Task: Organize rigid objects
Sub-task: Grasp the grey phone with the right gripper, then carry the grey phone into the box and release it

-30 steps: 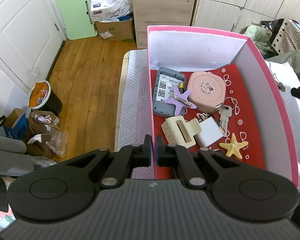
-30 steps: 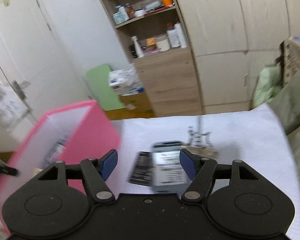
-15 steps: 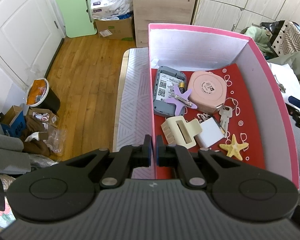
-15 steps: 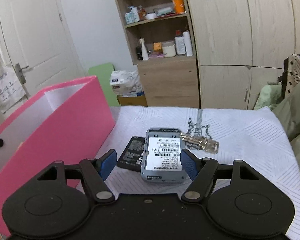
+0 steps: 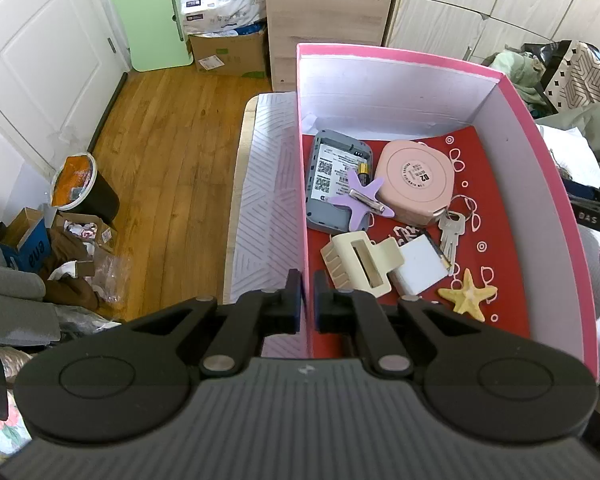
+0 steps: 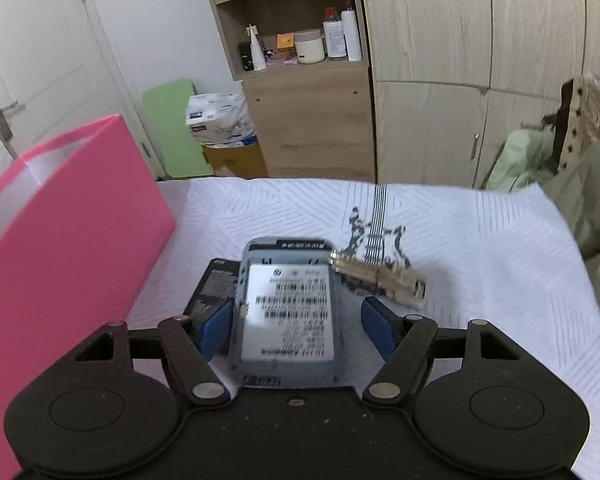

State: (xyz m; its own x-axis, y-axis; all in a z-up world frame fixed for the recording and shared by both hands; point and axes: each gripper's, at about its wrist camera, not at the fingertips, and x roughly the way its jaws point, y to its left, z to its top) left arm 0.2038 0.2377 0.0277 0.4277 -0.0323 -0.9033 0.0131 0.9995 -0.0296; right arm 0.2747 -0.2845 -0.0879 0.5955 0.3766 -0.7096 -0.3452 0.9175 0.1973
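Left gripper: my jaws are clamped on the near left wall of the pink box, one pad outside, one inside; I steady the box.
Box contents: at 12 o'clock a grey router; at 1 o'clock a pink round case; a purple starfish clip lies across the router; nearer me a cream claw clip, a white block, keys and a yellow starfish at 3 o'clock.
Right gripper: my jaws stand wide, one blue pad either side of the grey device; a gap shows on the right side, and I judge no pressure on the left.
Device position: flat on the white cloth, label up, to the right of the box, its left edge overlapping a black battery.
Loose key: at 1 o'clock, just beside the device's far right corner.
Handling judgement: rigid plastic shell, light, smooth sides, likely slippery. I should close across its long sides at mid-length, pads square.
Risk: dragging the battery or nudging the key.
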